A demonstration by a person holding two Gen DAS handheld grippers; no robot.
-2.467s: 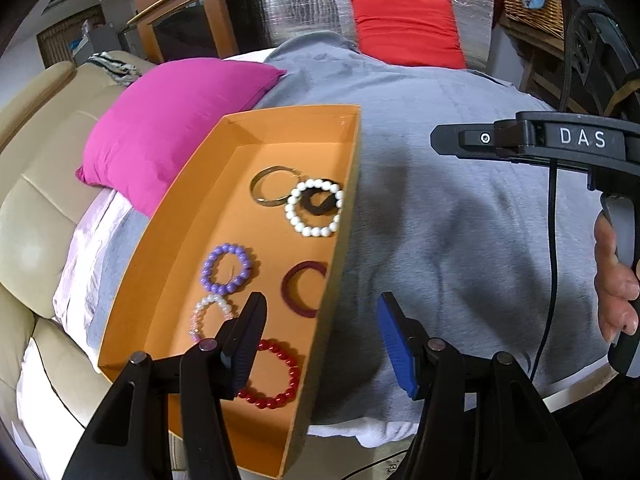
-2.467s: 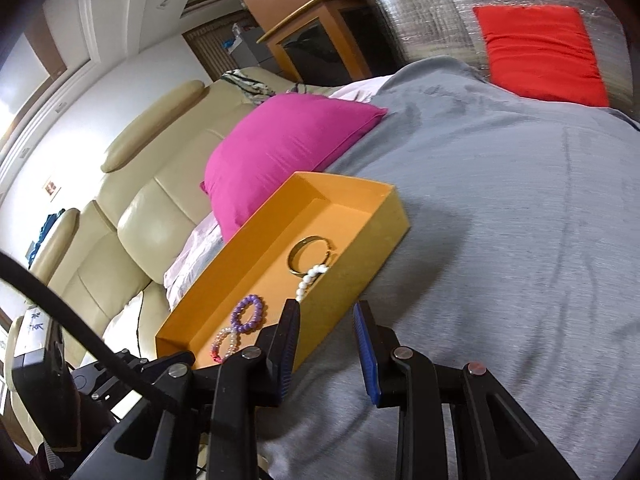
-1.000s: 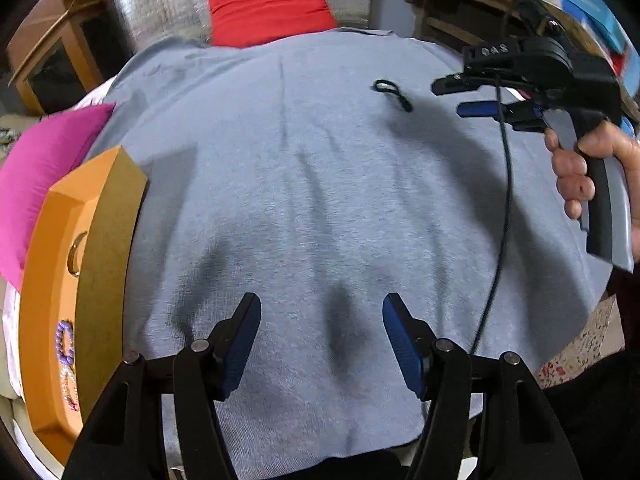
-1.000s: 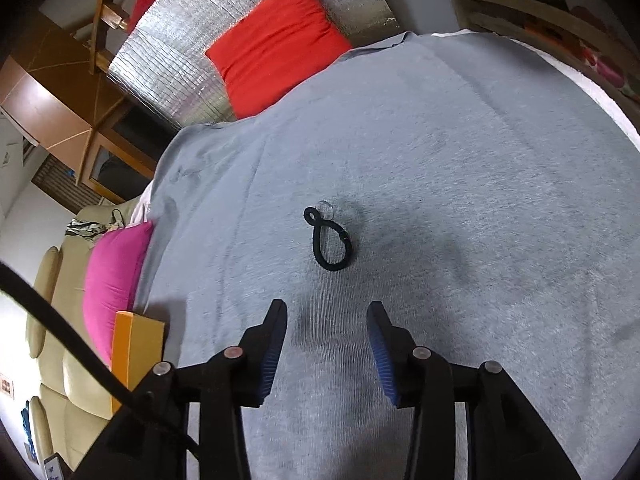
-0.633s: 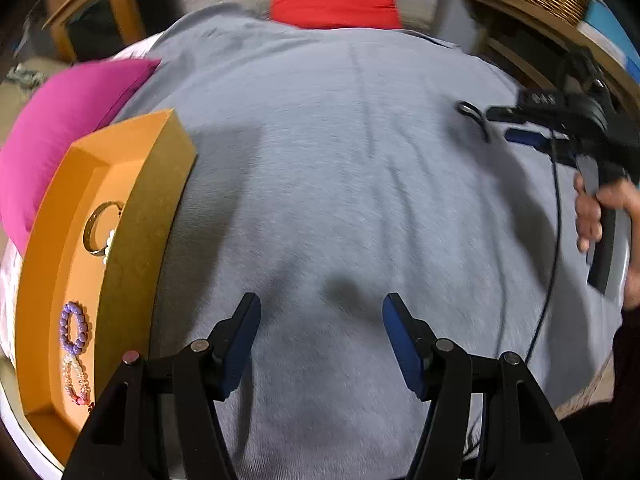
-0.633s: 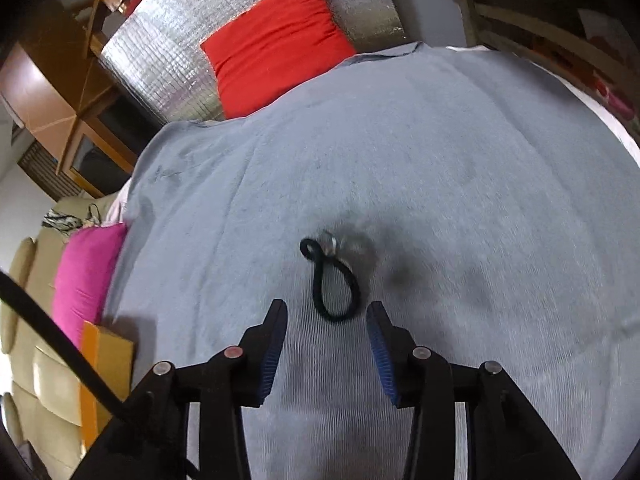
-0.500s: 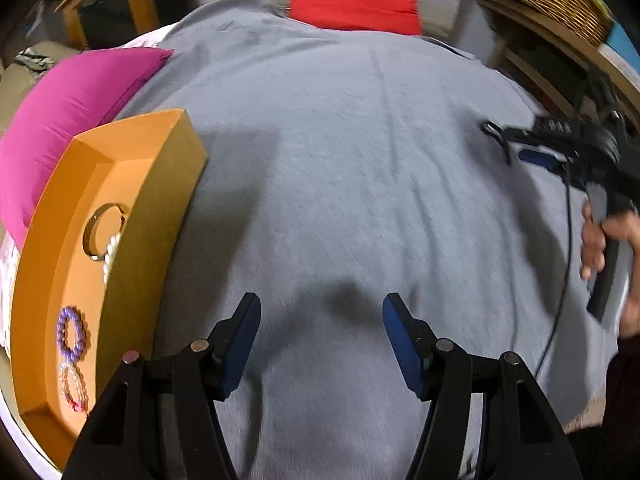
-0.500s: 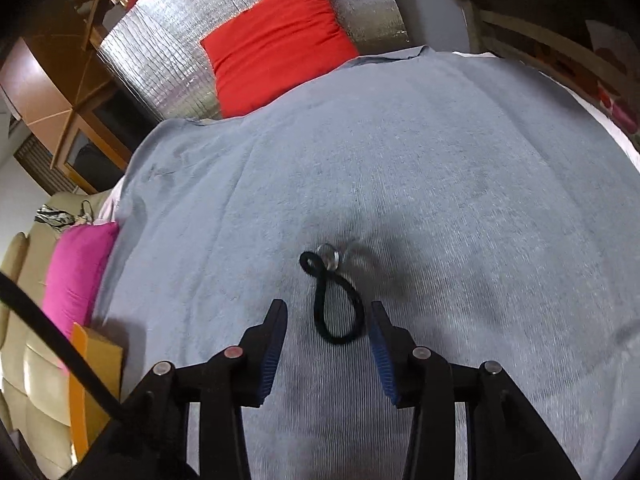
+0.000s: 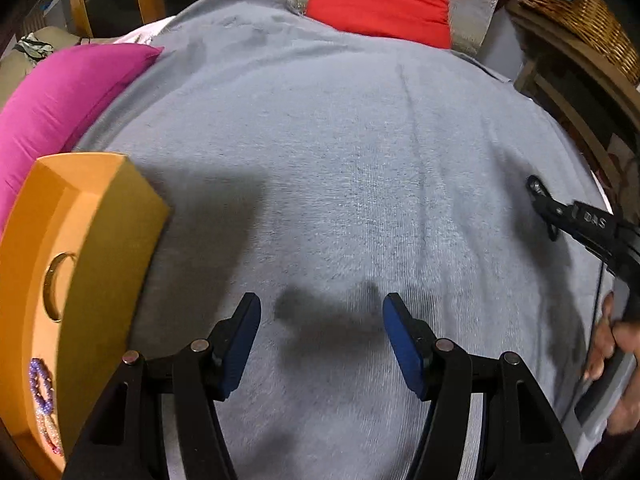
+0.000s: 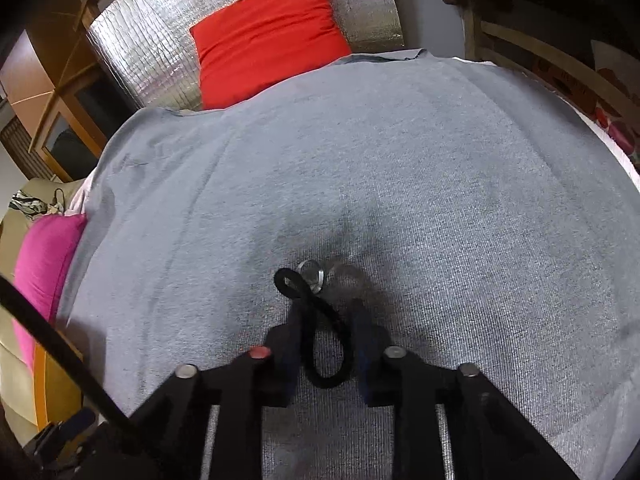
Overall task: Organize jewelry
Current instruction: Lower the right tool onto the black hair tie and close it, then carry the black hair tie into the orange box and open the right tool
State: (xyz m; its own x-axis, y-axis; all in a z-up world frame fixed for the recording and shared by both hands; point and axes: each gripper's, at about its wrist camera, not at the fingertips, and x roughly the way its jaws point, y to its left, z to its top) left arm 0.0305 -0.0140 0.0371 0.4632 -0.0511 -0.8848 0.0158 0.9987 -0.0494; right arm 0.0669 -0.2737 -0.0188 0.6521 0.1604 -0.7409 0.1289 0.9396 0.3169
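Grey blanket (image 10: pixel 440 184) covers the whole work surface, and on it lies a black cord loop (image 10: pixel 326 344) with a silver ring (image 10: pixel 314 274) at its far end. Seen from the right wrist, the right gripper (image 10: pixel 325 316) is down at the blanket with the loop between its fingers; its jaws have just been closing, the fingers stand close on either side of the cord, but blur hides whether the pads already press on it. The ring lies just past the fingertips, on the blanket. From the left wrist, the left gripper (image 9: pixel 320 312) hangs over bare blanket with its blue pads (image 9: pixel 402 344) well apart and nothing between them. At the left edge of that view sits the orange tray (image 9: pixel 120 240), holding a gold bangle (image 9: pixel 54 286), a purple bead bracelet (image 9: pixel 40 386) and a pale bead bracelet (image 9: pixel 50 432); more of its floor is out of sight. A pink cushion (image 9: pixel 60 96) lies beyond the tray and a red cushion (image 10: pixel 268 36) leans at the blanket's far end. A hand (image 9: pixel 612 360) grips the right tool's handle at the right edge.
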